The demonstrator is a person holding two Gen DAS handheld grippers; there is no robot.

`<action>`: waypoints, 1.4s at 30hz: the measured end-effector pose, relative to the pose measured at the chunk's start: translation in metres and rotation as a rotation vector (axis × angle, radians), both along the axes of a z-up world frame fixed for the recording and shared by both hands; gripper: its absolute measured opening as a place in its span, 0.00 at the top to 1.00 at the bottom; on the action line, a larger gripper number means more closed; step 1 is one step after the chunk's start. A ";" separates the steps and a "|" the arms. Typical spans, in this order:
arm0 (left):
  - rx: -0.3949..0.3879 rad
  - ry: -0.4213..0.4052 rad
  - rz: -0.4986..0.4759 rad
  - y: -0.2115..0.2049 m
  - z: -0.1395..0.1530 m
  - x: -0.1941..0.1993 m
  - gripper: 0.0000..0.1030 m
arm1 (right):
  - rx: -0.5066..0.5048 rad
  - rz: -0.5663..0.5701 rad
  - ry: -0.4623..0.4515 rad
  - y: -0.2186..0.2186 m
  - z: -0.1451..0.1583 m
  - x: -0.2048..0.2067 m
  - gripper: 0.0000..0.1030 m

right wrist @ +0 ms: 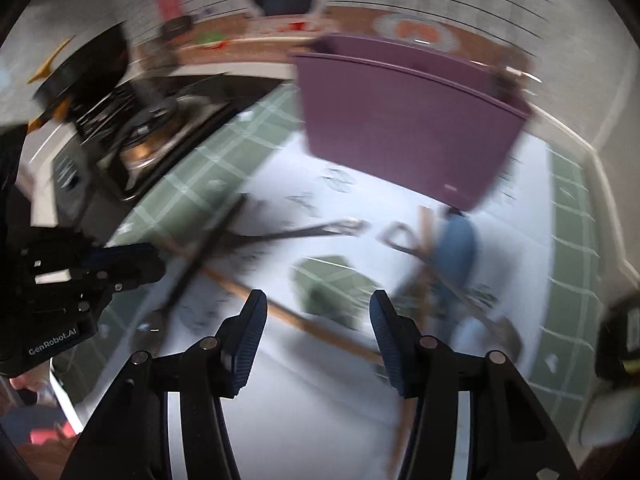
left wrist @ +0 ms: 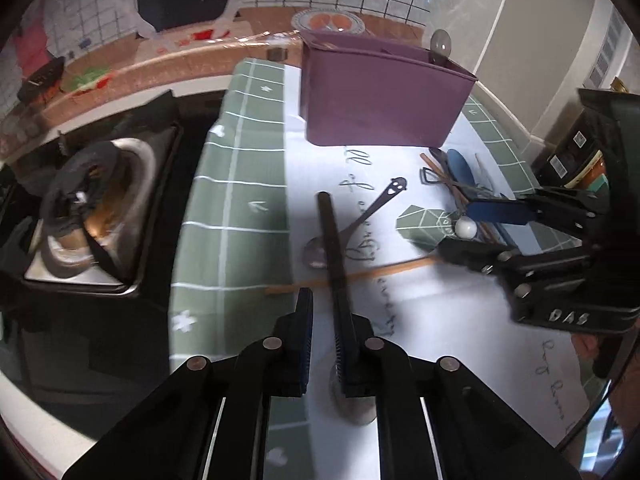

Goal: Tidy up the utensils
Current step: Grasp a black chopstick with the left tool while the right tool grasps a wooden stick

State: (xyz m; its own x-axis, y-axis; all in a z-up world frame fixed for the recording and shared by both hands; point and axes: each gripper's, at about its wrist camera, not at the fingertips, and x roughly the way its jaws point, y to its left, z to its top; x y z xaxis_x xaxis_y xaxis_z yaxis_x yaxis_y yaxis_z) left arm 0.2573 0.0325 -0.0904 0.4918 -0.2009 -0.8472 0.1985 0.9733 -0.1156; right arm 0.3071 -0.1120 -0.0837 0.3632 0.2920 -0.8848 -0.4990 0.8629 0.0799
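A purple utensil bin (left wrist: 384, 96) stands at the back of the cloth, with one spoon (left wrist: 440, 46) upright in it; it also shows in the right wrist view (right wrist: 404, 124). My left gripper (left wrist: 326, 320) has its jaws apart, with a black-handled utensil (left wrist: 332, 248) lying along its right finger; whether it is gripped is unclear. A smiley-handled spoon (left wrist: 360, 216) and a wooden chopstick (left wrist: 360, 276) lie under it. My right gripper (right wrist: 318, 320) is open and empty above the cloth, and it shows at the right of the left wrist view (left wrist: 464, 224). A pile of utensils (left wrist: 460, 176) with a blue spoon (right wrist: 456, 252) lies right of centre.
A stove with a pan (left wrist: 92, 208) sits left of the green-and-white cloth (left wrist: 236, 216). A folded green cloth piece (left wrist: 424, 224) lies near the pile. A dark box (left wrist: 576, 156) stands at the far right. The right wrist view is motion-blurred.
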 end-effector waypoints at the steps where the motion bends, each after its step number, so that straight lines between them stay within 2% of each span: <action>1: 0.005 -0.002 0.006 0.004 0.003 -0.003 0.88 | -0.003 0.033 0.004 0.009 -0.001 -0.001 0.51; 4: 0.021 -0.001 0.013 0.011 0.008 -0.009 0.83 | 0.003 0.125 0.036 0.029 -0.010 -0.002 0.51; 8: 0.008 -0.003 0.022 0.016 0.006 -0.012 0.57 | -0.026 0.157 0.076 0.037 -0.025 0.001 0.51; 11: -0.026 0.017 0.035 0.018 0.002 -0.008 0.57 | -0.055 0.131 0.082 0.031 -0.032 0.002 0.71; 12: -0.038 0.026 0.039 0.018 0.000 -0.005 0.57 | -0.089 0.117 0.075 0.028 -0.032 -0.001 0.82; 14: -0.048 0.043 0.047 0.017 -0.003 0.000 0.57 | -0.113 0.087 0.087 0.017 -0.029 -0.003 0.86; 19: -0.037 0.066 0.024 0.003 -0.010 0.012 0.57 | -0.065 -0.030 0.124 -0.025 -0.024 -0.006 0.93; 23: 0.012 0.097 -0.018 -0.014 -0.021 0.023 0.57 | -0.041 -0.165 0.141 -0.068 -0.024 -0.014 0.93; 27: 0.095 0.113 -0.066 -0.033 -0.032 0.031 0.60 | -0.027 -0.178 0.142 -0.088 -0.021 -0.025 0.93; 28: 0.107 0.103 -0.072 -0.036 -0.032 0.032 0.69 | -0.036 -0.163 0.132 -0.087 -0.019 -0.029 0.92; 29: 0.103 0.100 -0.086 -0.039 -0.032 0.032 0.83 | -0.044 -0.147 0.121 -0.085 -0.017 -0.031 0.90; 30: 0.100 0.097 -0.096 -0.042 -0.032 0.032 0.87 | -0.054 -0.122 0.101 -0.081 -0.015 -0.034 0.88; 32: 0.111 0.083 -0.093 -0.043 -0.032 0.031 0.88 | -0.071 -0.077 0.062 -0.072 -0.010 -0.038 0.82; 34: 0.108 0.073 -0.071 -0.038 -0.030 0.030 0.88 | -0.068 -0.023 0.034 -0.058 -0.006 -0.038 0.66; 39: 0.058 0.081 0.022 -0.015 -0.027 0.026 0.88 | -0.049 0.088 0.037 -0.011 -0.009 -0.019 0.65; 42: 0.025 0.094 0.036 -0.007 -0.027 0.023 0.88 | -0.075 0.152 0.033 0.015 -0.017 -0.008 0.65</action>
